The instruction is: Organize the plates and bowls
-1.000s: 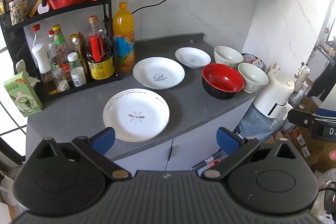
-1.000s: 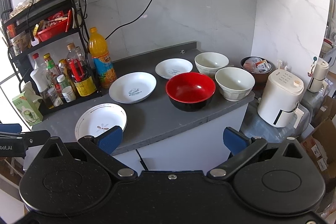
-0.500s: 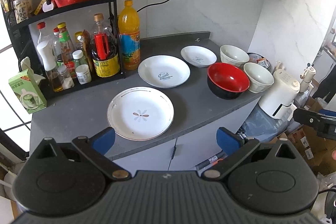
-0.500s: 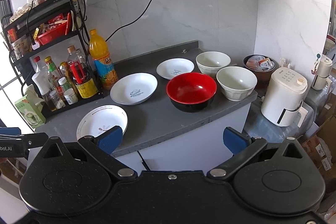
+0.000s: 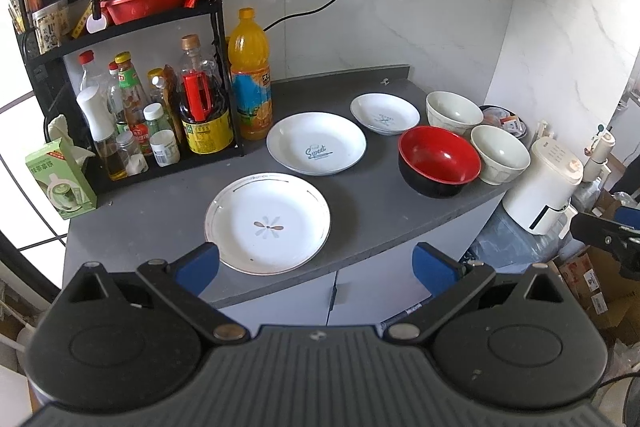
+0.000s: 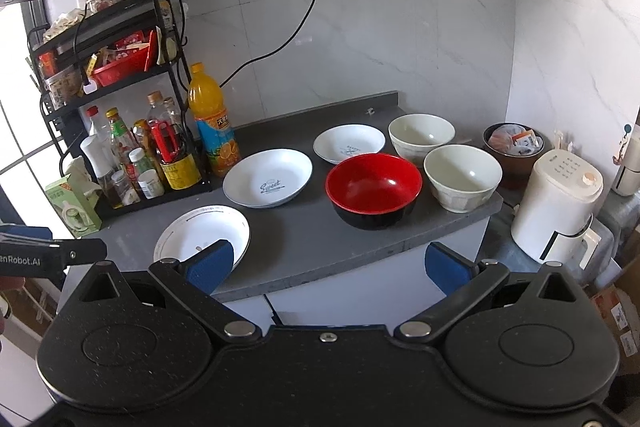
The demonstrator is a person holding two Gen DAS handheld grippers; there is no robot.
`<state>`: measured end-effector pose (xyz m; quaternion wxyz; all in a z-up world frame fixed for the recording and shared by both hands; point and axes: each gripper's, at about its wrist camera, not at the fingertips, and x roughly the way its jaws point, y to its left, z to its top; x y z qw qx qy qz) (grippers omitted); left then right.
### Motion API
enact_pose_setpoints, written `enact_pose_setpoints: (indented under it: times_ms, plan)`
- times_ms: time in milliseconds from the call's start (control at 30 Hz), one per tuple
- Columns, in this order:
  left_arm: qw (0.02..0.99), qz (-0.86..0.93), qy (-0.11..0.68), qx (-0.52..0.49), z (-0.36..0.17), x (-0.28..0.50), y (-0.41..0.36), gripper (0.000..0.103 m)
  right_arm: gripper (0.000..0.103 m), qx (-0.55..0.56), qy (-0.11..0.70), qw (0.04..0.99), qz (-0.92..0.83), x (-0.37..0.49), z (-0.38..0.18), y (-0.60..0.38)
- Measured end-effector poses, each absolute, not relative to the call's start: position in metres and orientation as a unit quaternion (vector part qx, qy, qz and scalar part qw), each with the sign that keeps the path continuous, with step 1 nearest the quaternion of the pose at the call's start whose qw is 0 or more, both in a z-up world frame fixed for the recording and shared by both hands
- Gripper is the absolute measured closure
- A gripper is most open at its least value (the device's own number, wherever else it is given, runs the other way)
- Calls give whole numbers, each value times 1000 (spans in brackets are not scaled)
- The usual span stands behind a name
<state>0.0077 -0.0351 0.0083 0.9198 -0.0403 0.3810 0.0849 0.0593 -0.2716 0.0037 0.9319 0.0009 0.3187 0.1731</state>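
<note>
Low in the frame, the left gripper (image 5: 314, 263) hangs with fingers spread, empty, short of the counter (image 5: 372, 223) edge. The right gripper (image 6: 328, 263) is likewise spread and empty. Just beyond lies the flower-marked plate (image 5: 267, 222); further up, the "Sweet" plate (image 5: 316, 142), small plate (image 5: 385, 113), red bowl (image 5: 439, 161) and two cream bowls (image 5: 500, 154). Probably best: pinch the nearest rim squarely, lifting level.

Pretty clearly a home kitchen: grey countertop (image 5: 372, 215) against marble-look wall tiles, a black condiment rack (image 5: 132, 39) stuffed with sauce bottles at 10 o'clock, an orange juice bottle (image 5: 250, 75) beside it, a white kettle-like appliance (image 6: 556, 203) at 3 o'clock.
</note>
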Motion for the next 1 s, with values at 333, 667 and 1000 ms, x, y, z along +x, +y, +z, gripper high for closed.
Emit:
enact_pose_setpoints:
  times_ms: [333,667,1000]
  plan:
    - [921,88,377,-46,19,23,-52,1,0,0,311,935,171,63,9,-300]
    - [929,70,359,-44,28,54,-84,1,0,10,288,946,146,78,15,-327]
    - [933,56,354,-43,22,95,-115,1,0,26,277,955,105,104,4,-359]
